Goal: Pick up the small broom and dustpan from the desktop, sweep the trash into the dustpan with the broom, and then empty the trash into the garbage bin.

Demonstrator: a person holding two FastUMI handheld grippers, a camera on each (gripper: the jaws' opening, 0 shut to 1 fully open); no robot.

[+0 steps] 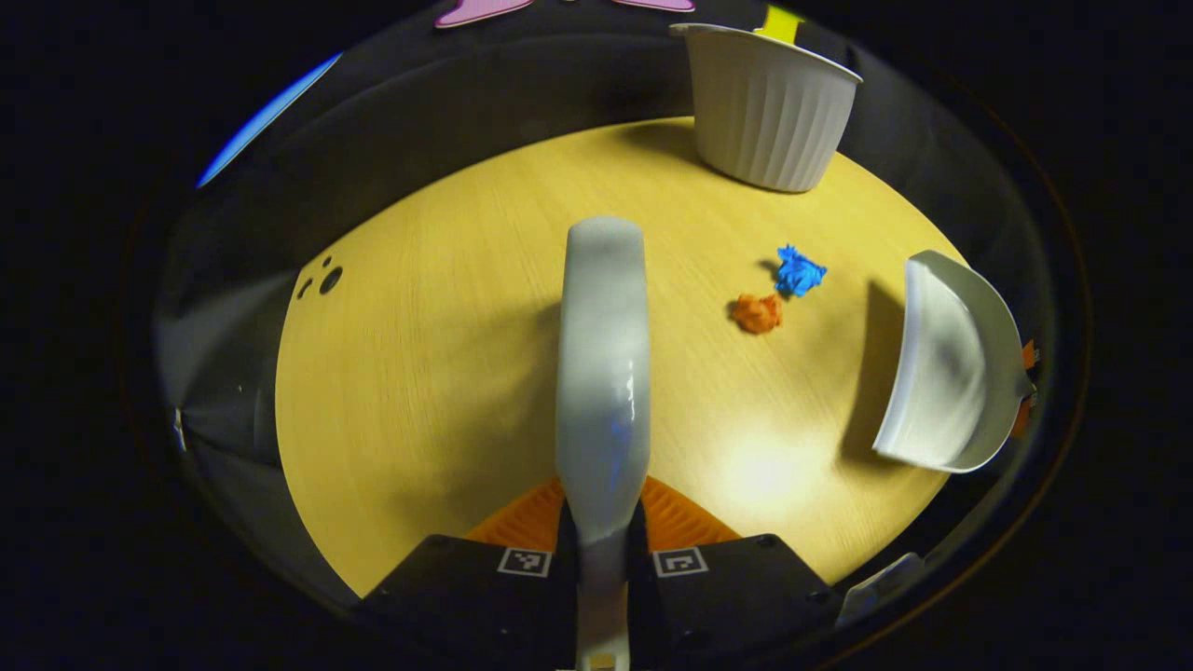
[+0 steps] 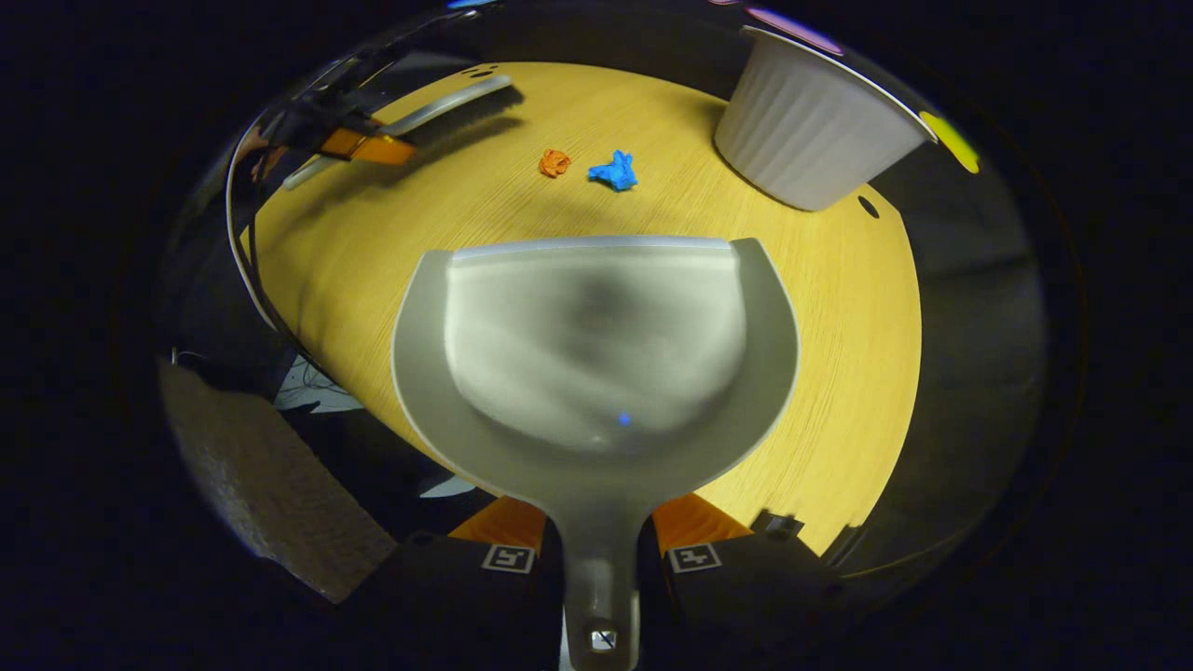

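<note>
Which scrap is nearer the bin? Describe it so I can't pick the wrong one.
Find the white ribbed bin at the far edge of the wooden table. Two crumpled scraps lie before it; the nearer is the blue scrap, beside the orange scrap.

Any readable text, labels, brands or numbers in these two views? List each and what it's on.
None readable on the task's things.
Square black-and-white marker tags on the left gripper and the right gripper: coded patterns, not words.
Broom: plain, no marking visible.
Dustpan: plain, no marking visible.
White ribbed garbage bin: no label on the side that shows.
Orange paper wad and blue paper wad: no print visible.
</note>
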